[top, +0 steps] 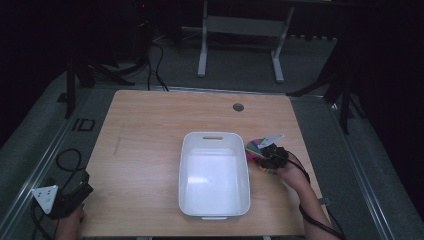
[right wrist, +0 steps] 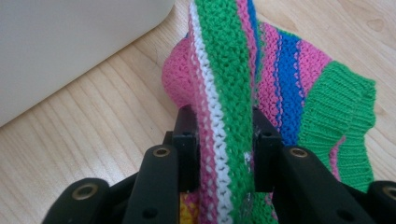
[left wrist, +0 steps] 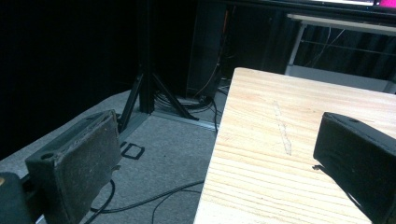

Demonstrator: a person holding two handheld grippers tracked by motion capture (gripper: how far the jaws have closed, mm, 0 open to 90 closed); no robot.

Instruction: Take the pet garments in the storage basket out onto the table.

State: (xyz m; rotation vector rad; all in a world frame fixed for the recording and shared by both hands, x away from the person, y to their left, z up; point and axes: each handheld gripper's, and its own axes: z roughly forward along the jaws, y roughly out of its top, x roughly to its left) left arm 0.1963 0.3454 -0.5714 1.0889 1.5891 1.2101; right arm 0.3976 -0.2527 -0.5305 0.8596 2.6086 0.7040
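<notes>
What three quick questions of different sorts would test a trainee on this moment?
1. True or false: the white bin has something in it.
2. What does the right gripper hold? A) a cable B) a striped knitted piece C) nothing
3. Fill in: the left gripper sits at the table's near-left ____, jaws apart.

Key: 1 false, the bin is empty. 2 B, the striped knitted piece is clamped beside the bin. 3 corner.

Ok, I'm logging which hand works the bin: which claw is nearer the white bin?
Right. The right claw sits just beside the white bin, at its right rim, shut on a striped knitted cloth. The left claw is open at the table's near-left corner, well away.
</notes>
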